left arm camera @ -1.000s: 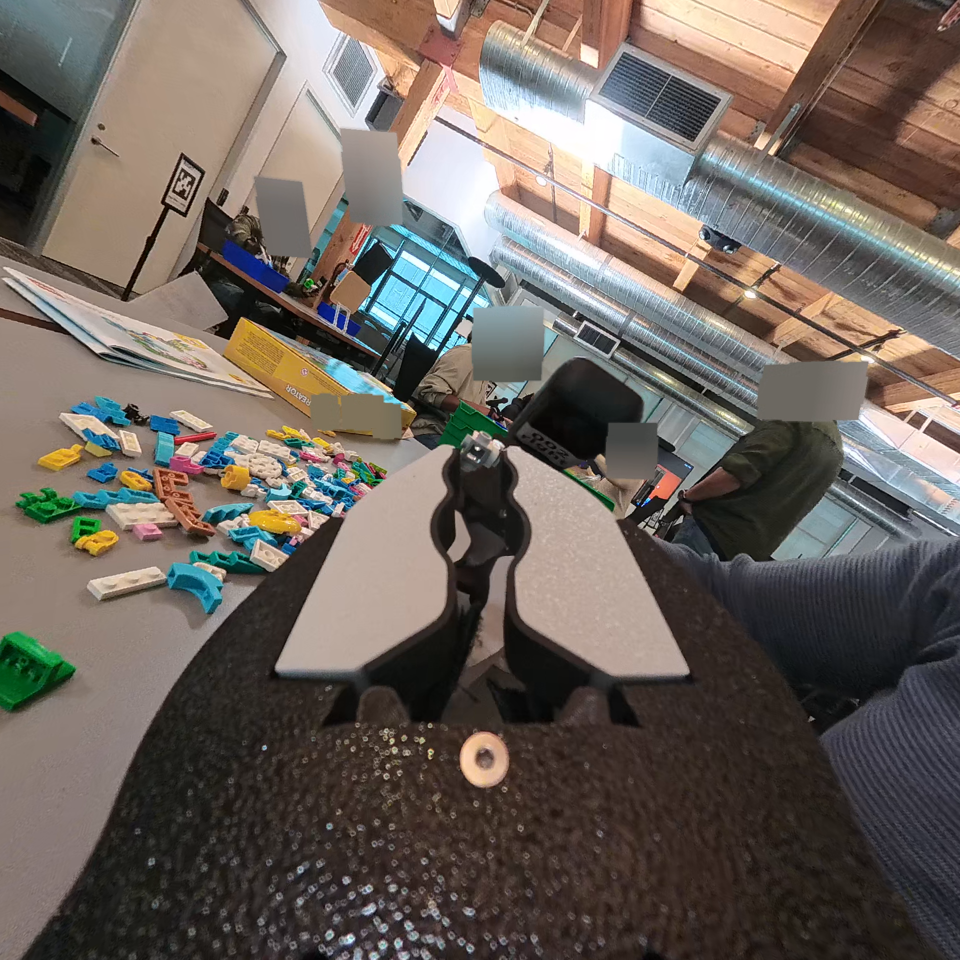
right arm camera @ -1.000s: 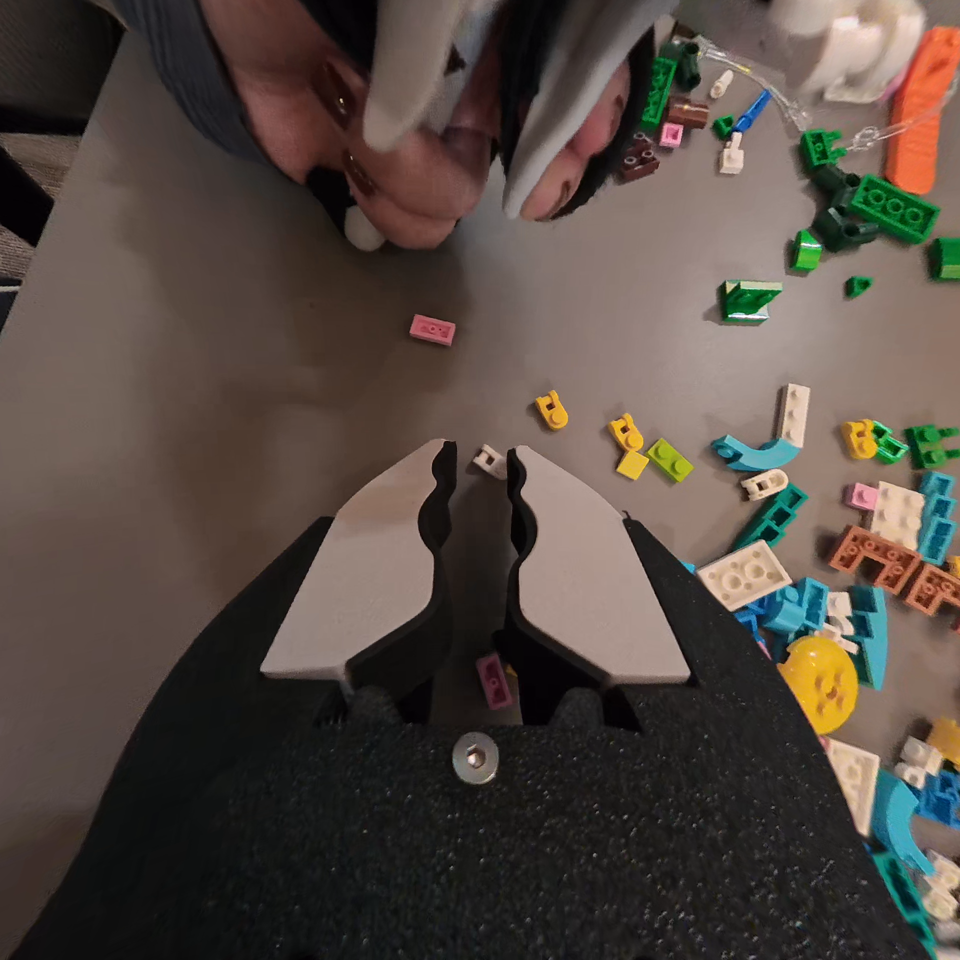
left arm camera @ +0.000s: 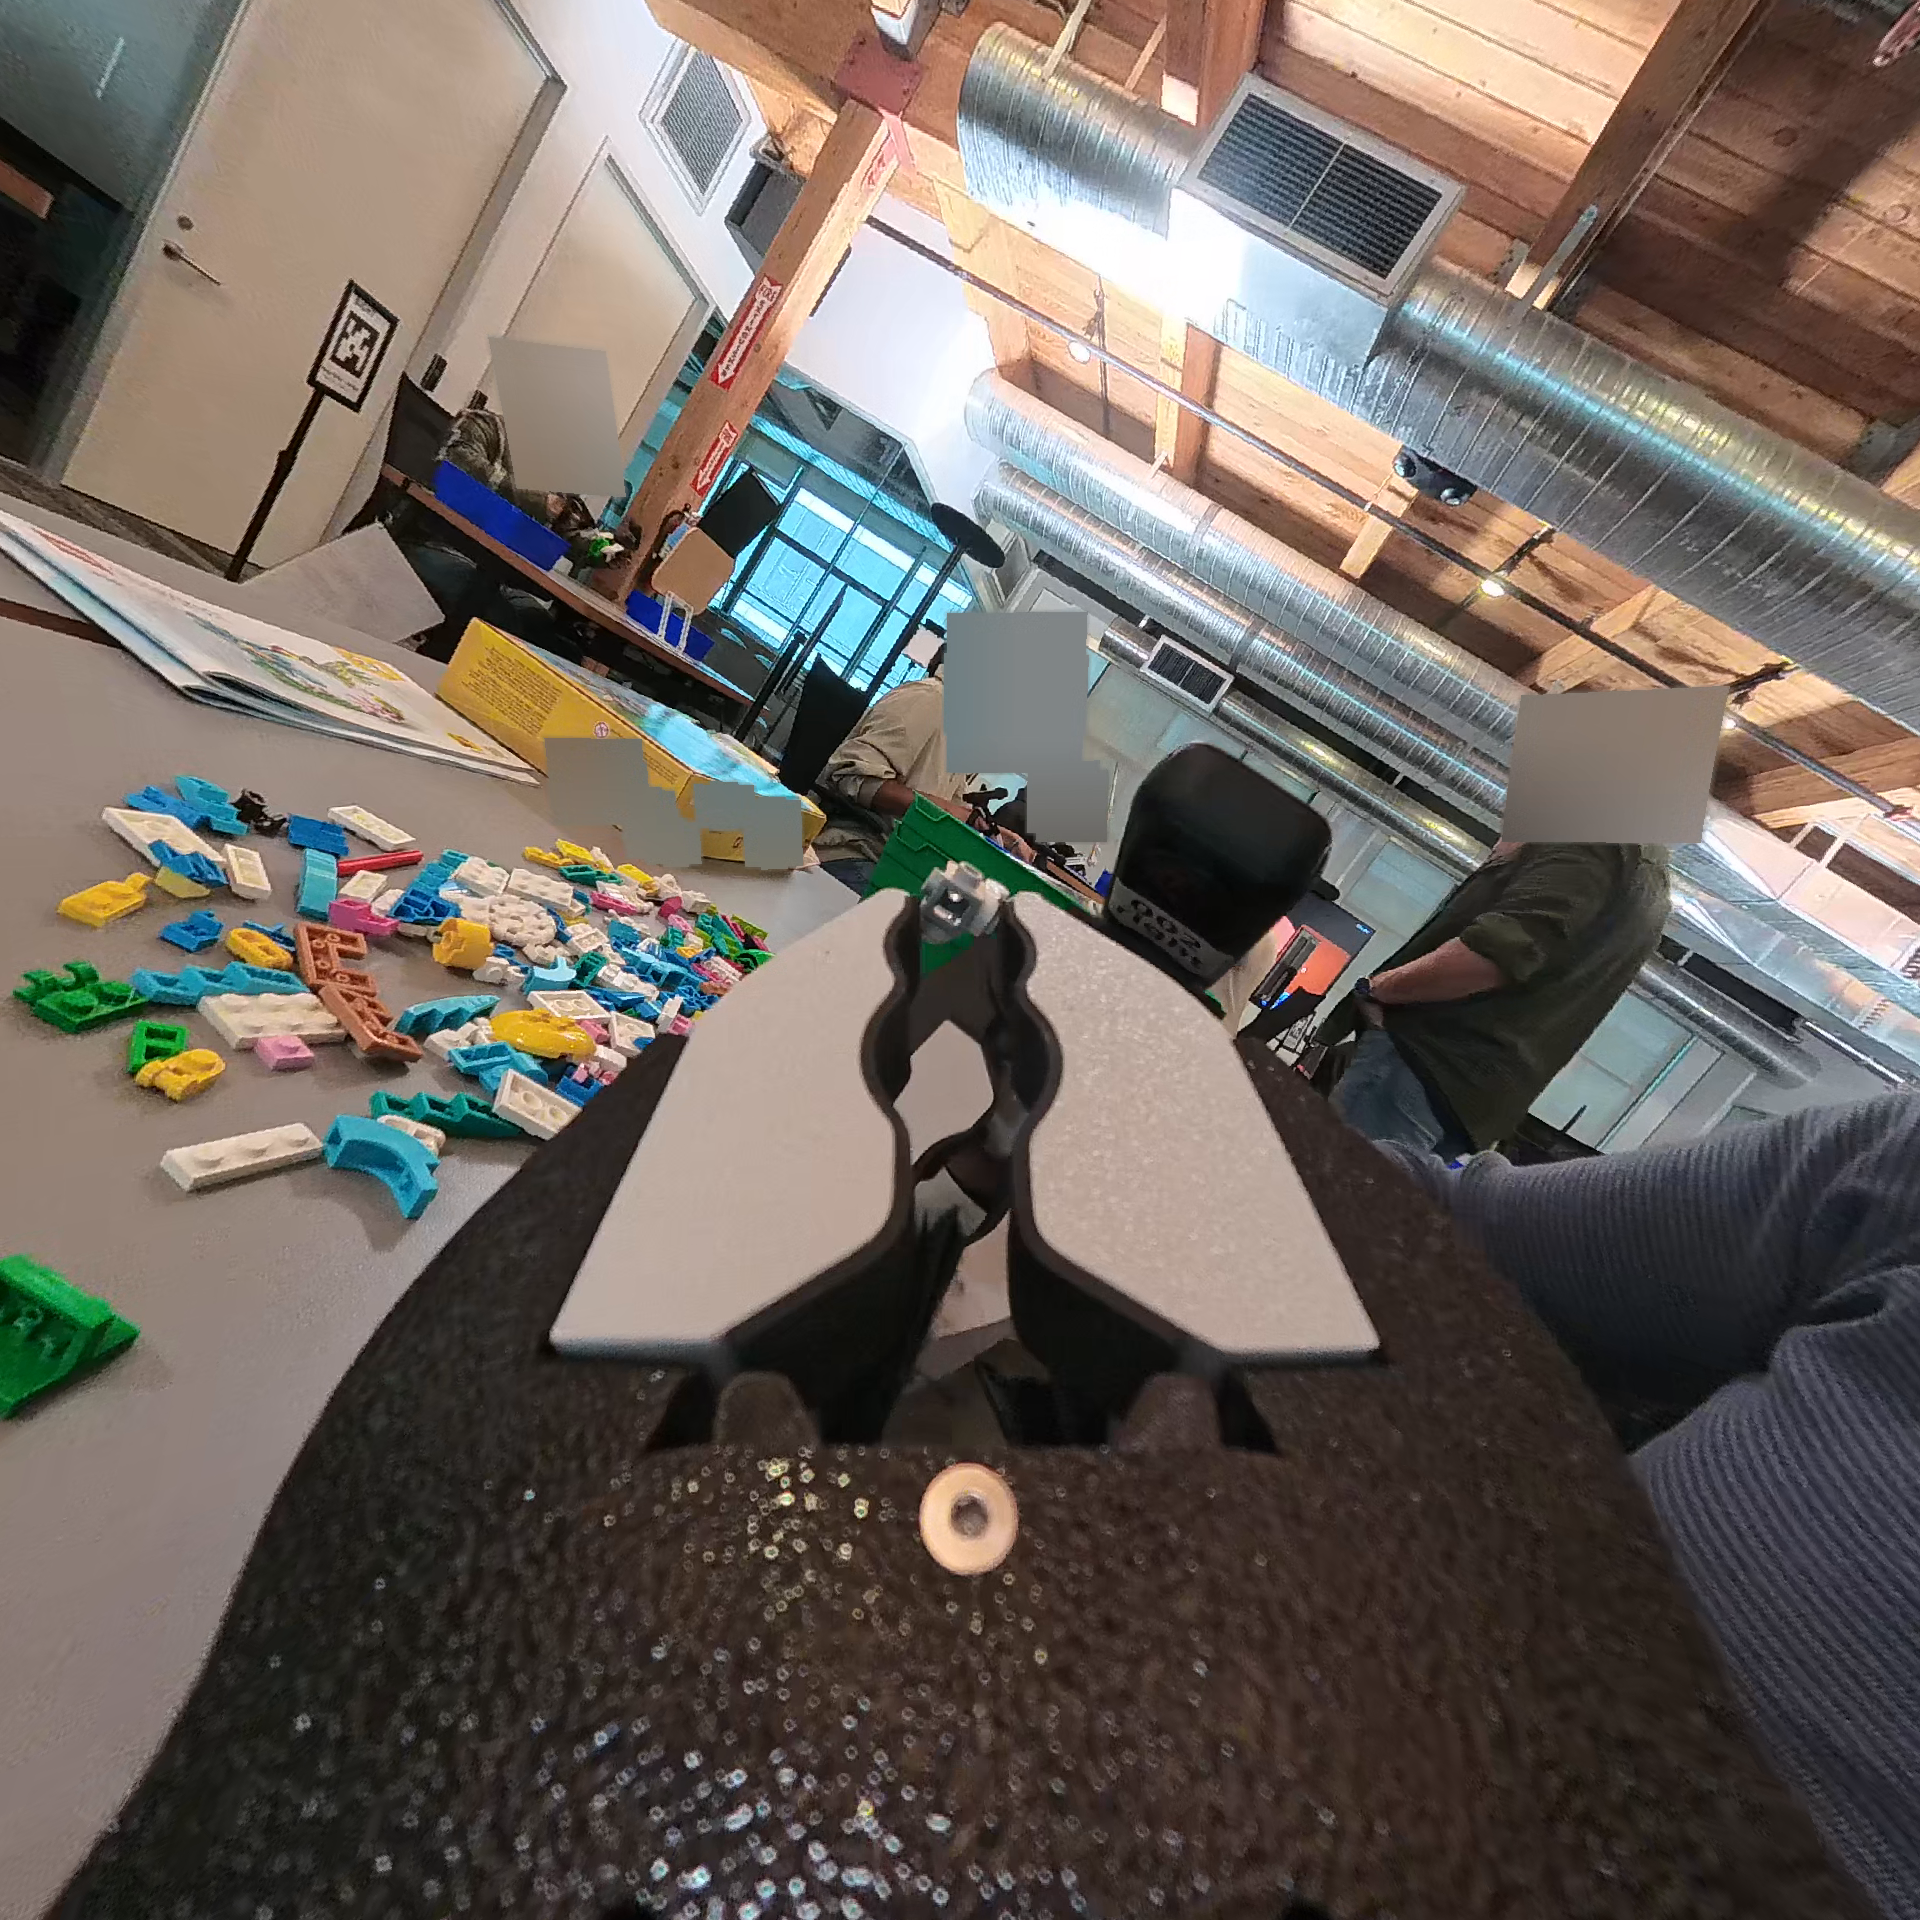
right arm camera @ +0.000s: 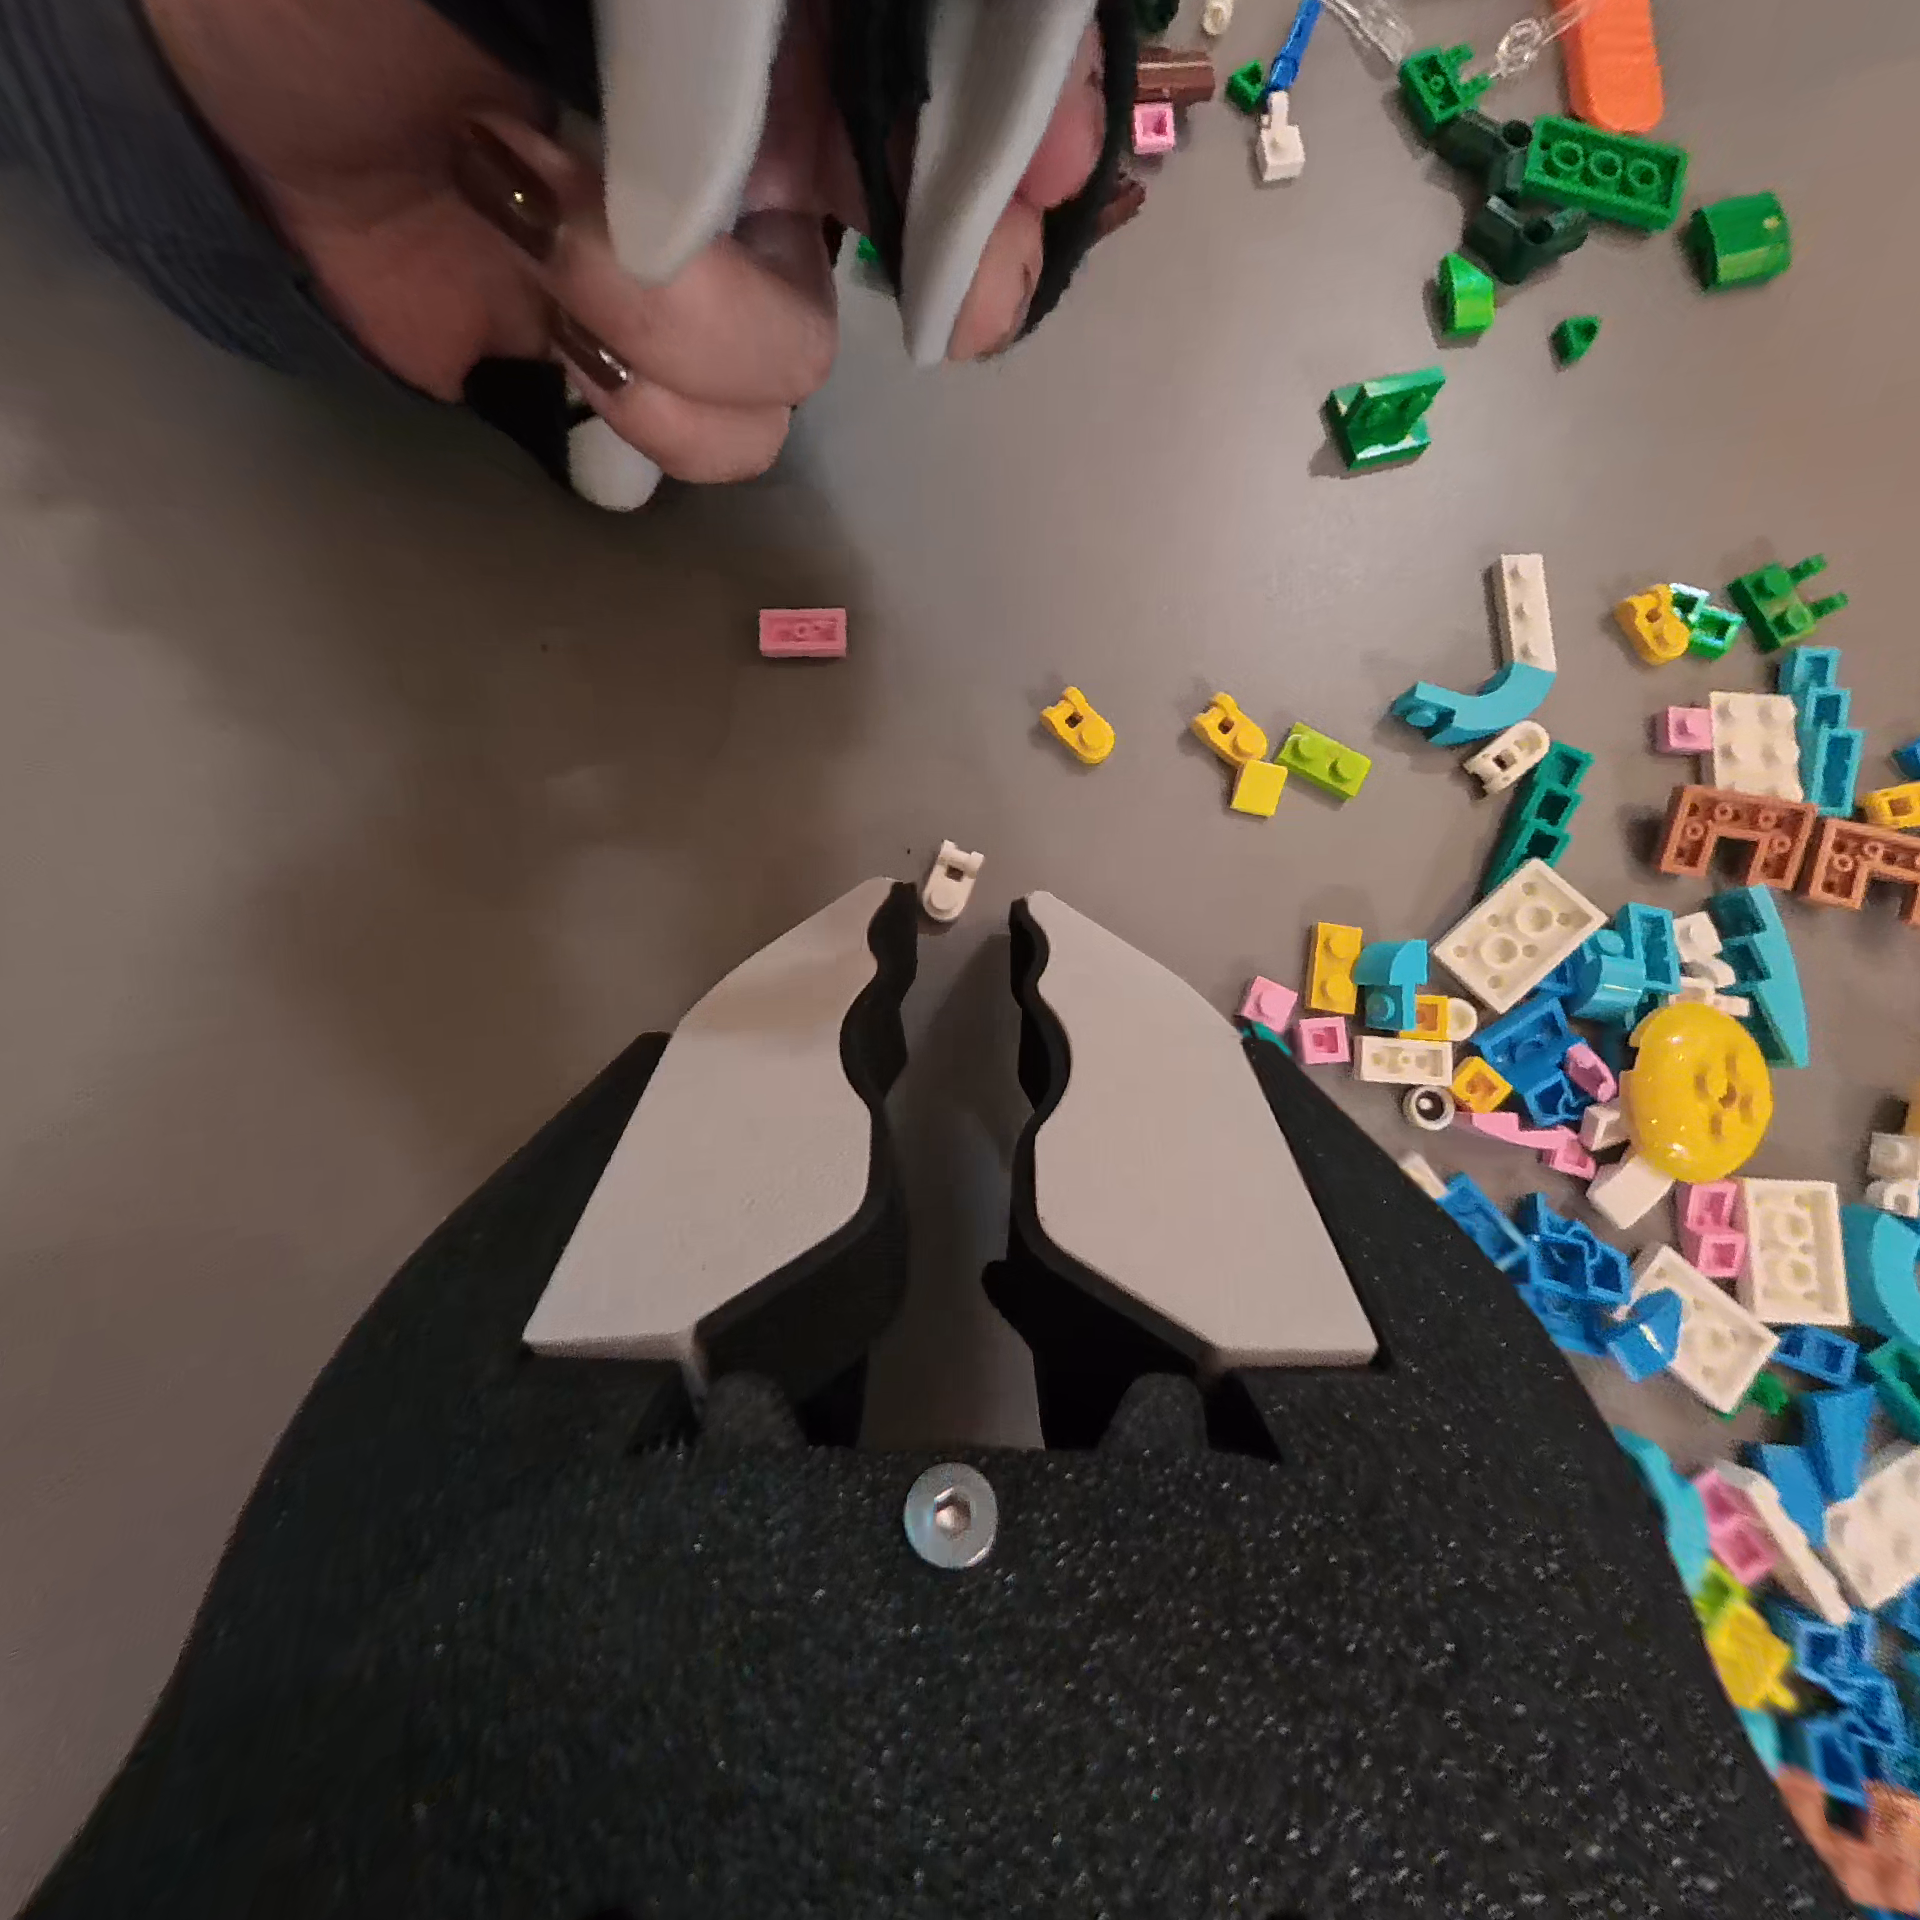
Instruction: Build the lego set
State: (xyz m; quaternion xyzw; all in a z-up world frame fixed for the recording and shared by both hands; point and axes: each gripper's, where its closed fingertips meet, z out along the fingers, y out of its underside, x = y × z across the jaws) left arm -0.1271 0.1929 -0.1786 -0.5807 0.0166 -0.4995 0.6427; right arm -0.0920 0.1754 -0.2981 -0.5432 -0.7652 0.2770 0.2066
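My left gripper [left arm camera: 958,906] is shut on a small light-grey lego piece [left arm camera: 954,902] pinched at its fingertips. It is tilted upward, above the grey table [left arm camera: 208,1507]. In the right wrist view it shows at the top, held by a hand [right arm camera: 665,343]. My right gripper [right arm camera: 961,902] is open and empty, pointing down at the table [right arm camera: 416,831]. A small white clip piece [right arm camera: 951,881] lies on the table at the tip of its left finger [right arm camera: 873,914]. The right gripper's black body [left arm camera: 1216,862] shows behind the held piece.
A pile of loose coloured pieces [left arm camera: 416,966] lies left of the left gripper, and right of the right gripper [right arm camera: 1662,1091]. A pink plate [right arm camera: 802,632] and yellow clips [right arm camera: 1078,724] lie ahead. An instruction booklet [left arm camera: 270,665] and a yellow box [left arm camera: 582,717] lie at the back. People stand beyond the table. The gap from one gripper's tips to the other's is roughly 12 cm. To the pink plate [right arm camera: 802,632]: right tips about 5 cm, left tips about 12 cm.
The right gripper has shifted over the table; the white clip now sits at its left fingertip and the pink piece between its fingers is gone from view. The left gripper still holds its piece.
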